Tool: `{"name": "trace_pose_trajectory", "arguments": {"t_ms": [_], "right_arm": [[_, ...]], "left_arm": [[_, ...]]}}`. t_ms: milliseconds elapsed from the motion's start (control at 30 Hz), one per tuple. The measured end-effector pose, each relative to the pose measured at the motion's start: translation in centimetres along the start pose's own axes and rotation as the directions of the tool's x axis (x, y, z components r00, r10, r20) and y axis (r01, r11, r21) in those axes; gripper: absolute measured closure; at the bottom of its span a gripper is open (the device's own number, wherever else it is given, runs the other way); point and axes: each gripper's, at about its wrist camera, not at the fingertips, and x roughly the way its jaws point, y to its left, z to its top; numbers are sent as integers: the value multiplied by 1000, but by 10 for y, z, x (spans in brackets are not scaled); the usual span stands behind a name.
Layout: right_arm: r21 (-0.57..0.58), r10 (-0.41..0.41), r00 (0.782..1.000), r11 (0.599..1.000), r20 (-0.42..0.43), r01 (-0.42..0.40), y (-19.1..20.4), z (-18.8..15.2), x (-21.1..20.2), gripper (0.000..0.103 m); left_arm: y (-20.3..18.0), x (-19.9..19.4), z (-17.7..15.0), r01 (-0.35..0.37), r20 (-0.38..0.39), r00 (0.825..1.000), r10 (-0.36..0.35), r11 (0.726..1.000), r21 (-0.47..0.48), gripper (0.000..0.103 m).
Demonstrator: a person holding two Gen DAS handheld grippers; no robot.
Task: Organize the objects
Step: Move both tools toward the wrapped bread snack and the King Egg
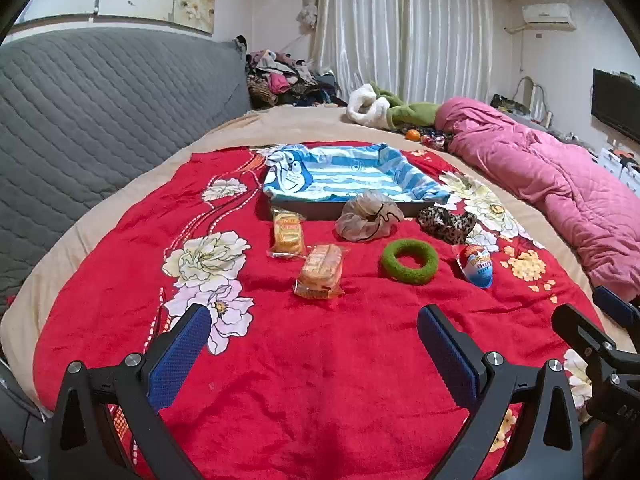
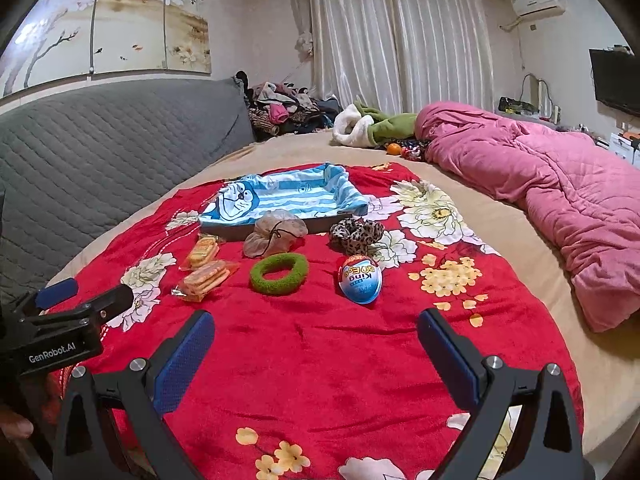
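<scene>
On the red floral blanket (image 1: 320, 352) lie two wrapped biscuit packs (image 1: 320, 270) (image 1: 286, 230), a green ring scrunchie (image 1: 409, 261), a beige scrunchie (image 1: 368, 216), a leopard scrunchie (image 1: 446, 222) and a blue surprise egg (image 1: 477, 265). Behind them stands a tray lined with a blue striped cartoon cloth (image 1: 340, 176). My left gripper (image 1: 314, 344) is open and empty, well short of the packs. My right gripper (image 2: 316, 344) is open and empty, just short of the egg (image 2: 360, 280) and green scrunchie (image 2: 279, 274). The tray (image 2: 280, 196) stands further back.
A pink quilt (image 1: 552, 184) lies along the right of the bed. A grey quilted headboard (image 1: 100, 120) is on the left. A green and white plush (image 1: 384, 110) and a clothes pile (image 1: 284, 80) sit at the back. The left gripper also shows in the right wrist view (image 2: 84, 294).
</scene>
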Motion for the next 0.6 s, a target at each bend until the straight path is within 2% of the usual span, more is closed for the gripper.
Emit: {"name": "trace_pose_trajectory", "arguments": {"t_ms": [233, 600], "right_arm": [[-17, 0, 1000, 1000, -2, 0, 4, 2, -4, 1], [-44, -9, 999, 999, 47, 11, 12, 10, -30, 1]], "left_arm": [[0, -9, 2, 2, 11, 1000, -2, 1000, -1, 0], [2, -36, 8, 10, 46, 999, -9, 1000, -11, 0]]}}
